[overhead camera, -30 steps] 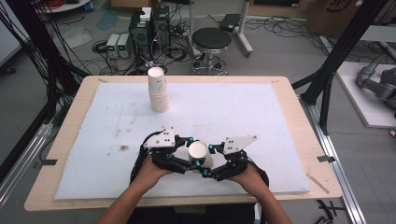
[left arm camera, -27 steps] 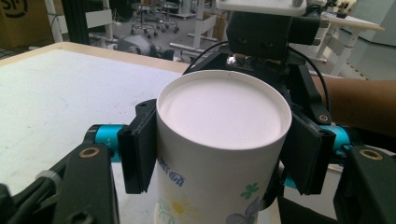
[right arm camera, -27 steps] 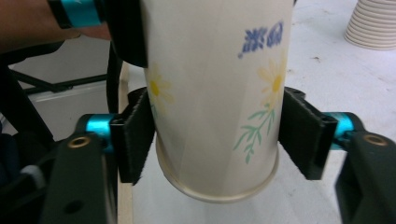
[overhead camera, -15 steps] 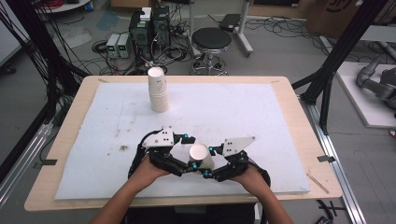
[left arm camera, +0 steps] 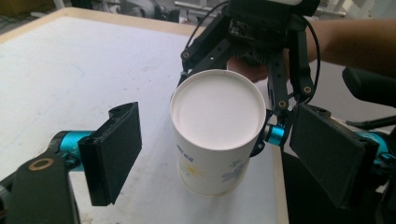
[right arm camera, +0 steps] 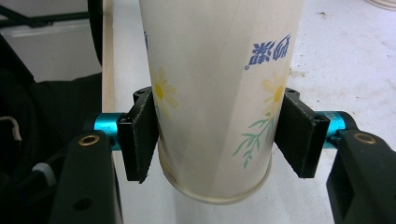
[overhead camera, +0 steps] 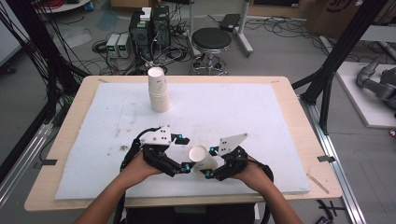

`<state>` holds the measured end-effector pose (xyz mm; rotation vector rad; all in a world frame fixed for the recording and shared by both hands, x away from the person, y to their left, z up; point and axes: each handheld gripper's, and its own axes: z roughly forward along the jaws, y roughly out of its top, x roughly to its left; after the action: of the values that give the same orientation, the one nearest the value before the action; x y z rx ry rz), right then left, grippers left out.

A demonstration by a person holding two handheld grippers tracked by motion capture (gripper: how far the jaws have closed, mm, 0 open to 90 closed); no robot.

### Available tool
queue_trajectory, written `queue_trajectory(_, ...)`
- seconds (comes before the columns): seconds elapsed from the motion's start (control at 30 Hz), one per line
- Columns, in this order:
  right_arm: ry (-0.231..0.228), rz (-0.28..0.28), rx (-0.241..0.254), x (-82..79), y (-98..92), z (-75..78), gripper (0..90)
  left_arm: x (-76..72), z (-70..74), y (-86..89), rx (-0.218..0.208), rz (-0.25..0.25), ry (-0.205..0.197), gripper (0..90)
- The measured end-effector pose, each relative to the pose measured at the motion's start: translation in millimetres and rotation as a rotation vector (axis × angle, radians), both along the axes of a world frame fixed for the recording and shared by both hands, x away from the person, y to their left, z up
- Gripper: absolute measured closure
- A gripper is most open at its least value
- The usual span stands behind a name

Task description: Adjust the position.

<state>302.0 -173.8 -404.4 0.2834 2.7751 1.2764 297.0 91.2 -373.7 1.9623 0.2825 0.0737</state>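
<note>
A white paper cup [overhead camera: 200,158] with a flower print hangs over the front of the white mat [overhead camera: 243,112], held between my two grippers. My right gripper [right arm camera: 219,140] is shut on the cup [right arm camera: 215,84]; its pads press the wall on both sides close to the rim, and its jaws have just been closing. My left gripper [left arm camera: 219,154] is open. Its pads [left arm camera: 114,149] stand on either side of the cup [left arm camera: 217,126] with gaps, and its jaws have just been opening. In the high view the left gripper [overhead camera: 186,154] faces the right gripper [overhead camera: 208,162].
A stack of upside-down paper cups [overhead camera: 158,91] stands at the far middle of the mat. The wooden table edge [overhead camera: 187,201] runs just in front of the hands. A stool [overhead camera: 211,42] and electronics sit on the floor beyond the table.
The left gripper's jaws have spread off the cup, and the right gripper's jaws have closed onto it. Both hands have stayed near the same spot.
</note>
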Motion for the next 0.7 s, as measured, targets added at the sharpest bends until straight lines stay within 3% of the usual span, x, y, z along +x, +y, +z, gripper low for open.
queue_trajectory(0.43,-0.092,0.070,-0.189,0.0,19.4,18.9,36.9,1.9,1.8,-3.6,0.104,-0.018,0.000,17.2)
queue_trajectory(0.7,-0.125,0.093,-0.293,-2.6,32.2,22.2,36.7,3.4,0.6,-12.2,0.156,-0.041,0.008,17.6)
